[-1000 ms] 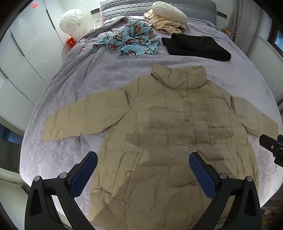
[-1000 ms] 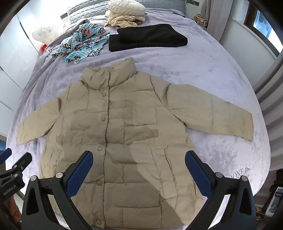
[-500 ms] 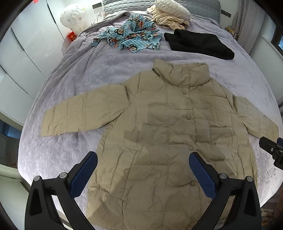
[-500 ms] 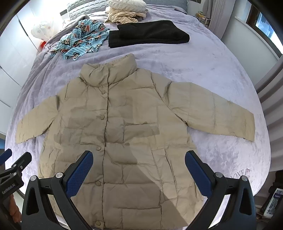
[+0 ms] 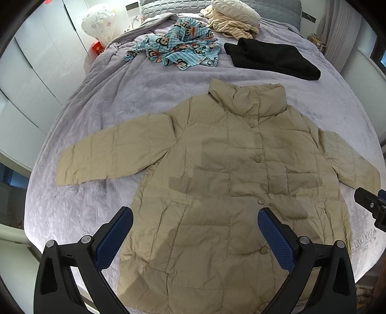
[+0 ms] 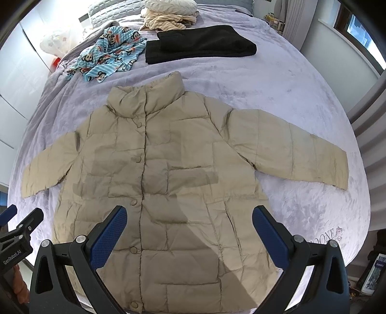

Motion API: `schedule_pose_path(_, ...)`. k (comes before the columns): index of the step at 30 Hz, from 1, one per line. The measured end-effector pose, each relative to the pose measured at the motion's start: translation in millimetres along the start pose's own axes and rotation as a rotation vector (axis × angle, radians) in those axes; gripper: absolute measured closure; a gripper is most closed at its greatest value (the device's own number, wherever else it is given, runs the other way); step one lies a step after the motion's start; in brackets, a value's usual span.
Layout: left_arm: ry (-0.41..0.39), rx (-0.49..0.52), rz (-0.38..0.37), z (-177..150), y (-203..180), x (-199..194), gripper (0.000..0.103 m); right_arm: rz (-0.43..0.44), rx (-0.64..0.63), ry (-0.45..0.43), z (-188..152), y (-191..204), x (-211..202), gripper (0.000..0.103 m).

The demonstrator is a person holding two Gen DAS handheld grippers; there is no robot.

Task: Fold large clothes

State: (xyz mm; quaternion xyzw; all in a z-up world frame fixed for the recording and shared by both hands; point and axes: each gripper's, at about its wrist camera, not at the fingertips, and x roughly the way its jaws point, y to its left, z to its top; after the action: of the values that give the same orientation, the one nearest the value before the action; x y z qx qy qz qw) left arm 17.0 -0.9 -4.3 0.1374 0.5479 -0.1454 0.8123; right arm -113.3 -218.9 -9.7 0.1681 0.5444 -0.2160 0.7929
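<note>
A beige quilted jacket [image 5: 231, 174] [image 6: 156, 174] lies flat and buttoned on the lilac bedspread [image 5: 101, 116], collar away from me and both sleeves spread out. My left gripper [image 5: 195, 224] hovers open above the jacket's lower left half, nothing between its blue pads. Above the lower right half my right gripper [image 6: 189, 222] also stands open and empty. Each gripper shows at the edge of the other's view: the right gripper [image 5: 371, 205] and the left gripper [image 6: 17, 229].
At the far end of the bed lie a blue cartoon-print garment [image 5: 178, 48], a folded black garment [image 5: 272, 59] and a striped cream pile with a cushion [image 5: 231, 18]. White wardrobes [image 5: 29, 67] stand left; a window wall [image 6: 361, 48] is right.
Both grippers have moved a little forward and higher over the jacket, so it sits lower in both views. Both stay open; the jacket has not moved.
</note>
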Motion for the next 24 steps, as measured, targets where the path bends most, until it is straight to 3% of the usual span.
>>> schedule_pose_path(24, 0.002, 0.001, 0.001, 0.5, 0.1, 0.7, 0.000, -0.002, 0.009, 0.007, -1.3, -0.7, 2.6, 0.000)
